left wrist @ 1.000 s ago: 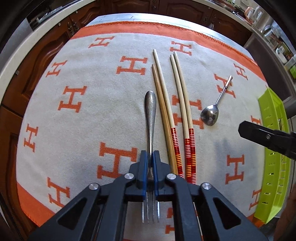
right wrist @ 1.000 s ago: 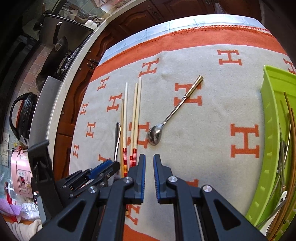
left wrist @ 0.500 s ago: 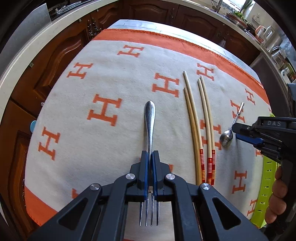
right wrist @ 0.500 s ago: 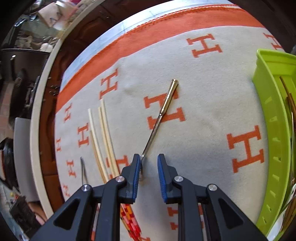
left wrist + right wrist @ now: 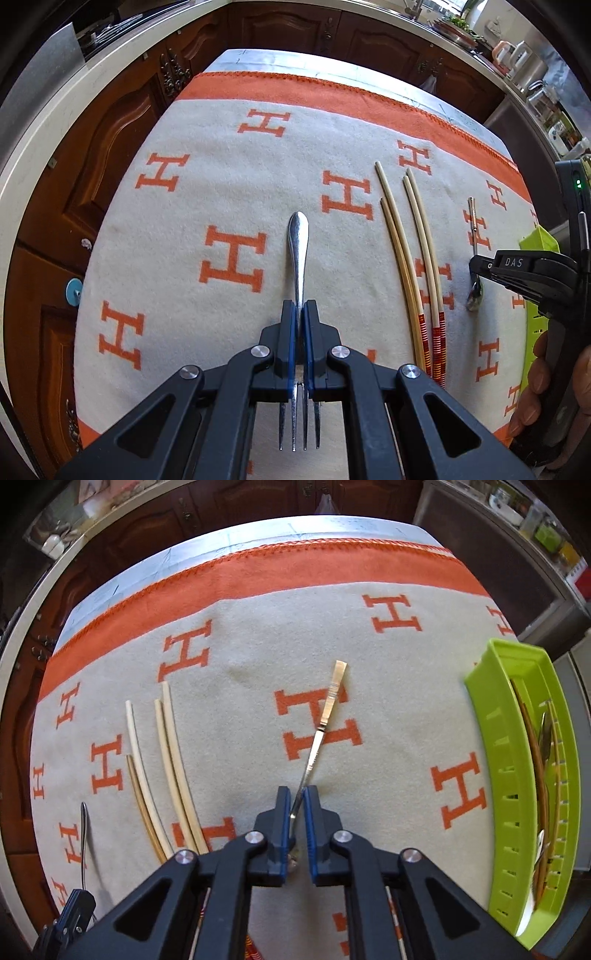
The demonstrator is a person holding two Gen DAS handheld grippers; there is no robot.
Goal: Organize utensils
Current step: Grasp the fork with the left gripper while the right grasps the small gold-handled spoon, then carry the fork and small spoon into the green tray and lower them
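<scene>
Left gripper [image 5: 300,314]: fingers pressed together on the neck of a steel fork [image 5: 298,251], tines pointing back toward the camera, handle running forward over the blanket-covered worktop [image 5: 229,177]. The hold is the same as a second ago, but the fork now stands well apart from the two pairs of chopsticks [image 5: 410,258], where it earlier lay just beside them — it has been carried off to the left, and whether it is lifted clear of the cloth cannot be told. Right gripper [image 5: 295,805]: fingers narrowly parted and set astride the thin shaft of a spoon [image 5: 325,720], near the bowl end; the left pad seems to touch the shaft while a small gap shows at the right pad, so the grasp looks not yet complete. A second ago this gripper hovered short of the spoon; half a second ago its wider-spread fingers had just reached the shaft. The spoon rests on the cloth, its gilt handle pointing away, between the chopsticks and the green basket [image 5: 502,738], which stands at the worktop's right edge and already holds several utensils. Reading — one utensil is secured and a second is about to be, so both are probably bound for the basket, with the chopsticks left to collect.
</scene>
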